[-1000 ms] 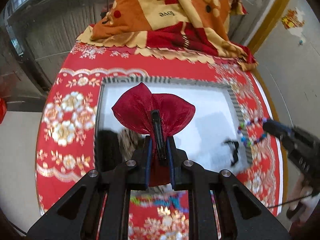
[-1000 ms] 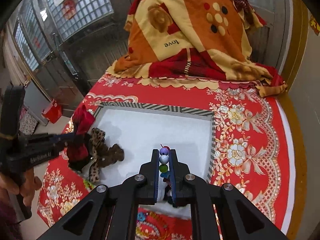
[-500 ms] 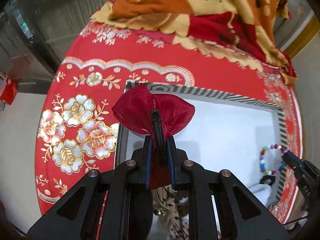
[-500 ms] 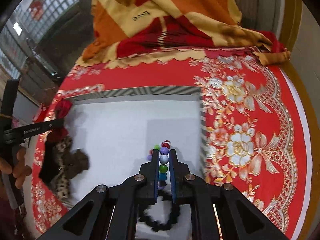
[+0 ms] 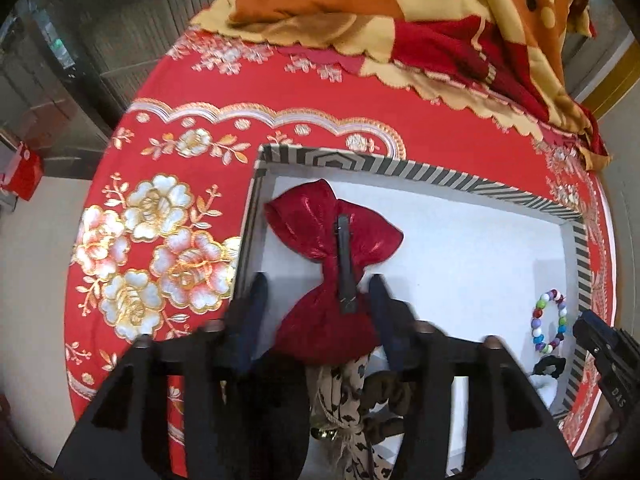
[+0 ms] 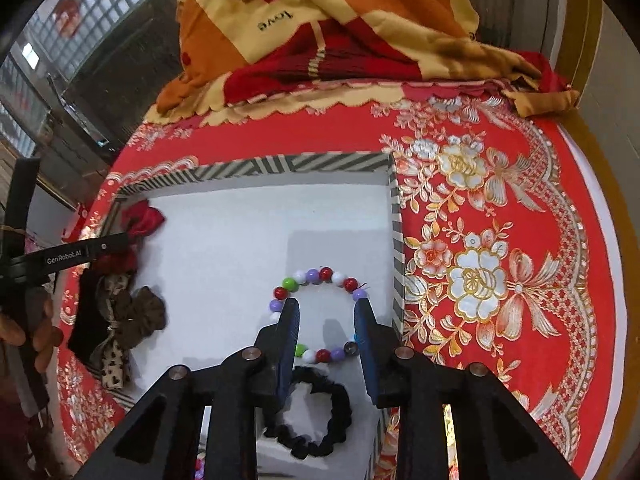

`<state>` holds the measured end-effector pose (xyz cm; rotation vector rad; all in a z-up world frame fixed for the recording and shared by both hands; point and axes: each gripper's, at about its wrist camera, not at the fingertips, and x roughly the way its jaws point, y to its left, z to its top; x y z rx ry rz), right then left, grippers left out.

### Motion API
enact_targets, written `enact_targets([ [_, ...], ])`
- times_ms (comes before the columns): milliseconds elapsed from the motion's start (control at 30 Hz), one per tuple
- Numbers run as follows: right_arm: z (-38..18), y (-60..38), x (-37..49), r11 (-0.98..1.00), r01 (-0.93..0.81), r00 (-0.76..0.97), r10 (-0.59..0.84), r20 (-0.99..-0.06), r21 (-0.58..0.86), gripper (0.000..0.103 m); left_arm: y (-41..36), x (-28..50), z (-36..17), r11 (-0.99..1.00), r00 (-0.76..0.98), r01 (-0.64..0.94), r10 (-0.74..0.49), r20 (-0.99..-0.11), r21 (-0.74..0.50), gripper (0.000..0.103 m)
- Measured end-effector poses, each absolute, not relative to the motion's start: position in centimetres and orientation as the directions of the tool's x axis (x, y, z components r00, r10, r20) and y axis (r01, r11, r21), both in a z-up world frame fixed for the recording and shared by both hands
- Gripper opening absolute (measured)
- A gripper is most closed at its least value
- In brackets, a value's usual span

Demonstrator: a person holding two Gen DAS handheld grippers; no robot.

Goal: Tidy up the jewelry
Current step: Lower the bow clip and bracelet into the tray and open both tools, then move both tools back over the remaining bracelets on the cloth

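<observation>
A shallow white tray with a striped rim (image 5: 400, 168) (image 6: 280, 164) lies on the red tablecloth. A red bow hair clip (image 5: 336, 256) lies in the tray's left corner, between the fingers of my open left gripper (image 5: 318, 284). It also shows in the right wrist view (image 6: 140, 218). A bracelet of coloured beads (image 6: 316, 278) (image 5: 550, 320) lies flat by the tray's right rim, between the fingers of my open right gripper (image 6: 326, 308). A leopard-print bow (image 6: 120, 320) (image 5: 352, 408) lies on the tray's near left edge. A black scrunchie (image 6: 316, 416) lies just below the bracelet.
A folded orange, cream and red blanket (image 6: 320, 32) (image 5: 420, 12) is heaped at the far side of the round table. The red embroidered tablecloth (image 6: 480, 280) (image 5: 160, 240) surrounds the tray. A grey wall and a glass-block window (image 6: 100, 8) stand behind.
Both grippers came down over the tray and opened. The red bow left the left gripper's hold and lies in the tray. The bead bracelet left the right gripper's hold and lies flat.
</observation>
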<state>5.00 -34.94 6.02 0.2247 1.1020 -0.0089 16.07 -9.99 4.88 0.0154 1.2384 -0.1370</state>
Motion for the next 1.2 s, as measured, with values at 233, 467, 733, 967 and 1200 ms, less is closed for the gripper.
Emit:
enact_targets([
  [233,8.7,-33.4,2.4,0.978,0.094,0.506,0.115,-0.855,0.187,0.027,-10.1,13.1,8.2,0.989,0.402,0.142,-0.085,-0.912,-0.029,0.059],
  [467,10.7,-31.1,-0.9,0.979,0.067,0.542,0.128,-0.830,0.195,0.028,-9.7,8.8,11.1,0.990,0.479,0.142,-0.052,-0.876,0.019,0.059],
  [733,11.5,-28.7,-4.2,0.979,0.043,0.550,0.141,-0.823,0.197,0.038,-9.0,3.4,12.6,0.988,0.511,0.150,-0.056,-0.858,0.024,0.059],
  [967,11.4,-27.4,-7.1,0.981,0.023,0.541,0.152,-0.827,0.195,0.040,-8.4,-0.7,12.2,0.990,0.499,0.143,-0.062,-0.864,0.011,0.059],
  [1200,11.4,-26.3,-9.5,0.982,0.002,0.535,0.159,-0.830,0.189,0.040,-8.4,-4.0,11.2,0.991,0.472,0.132,-0.076,-0.878,-0.014,0.059],
])
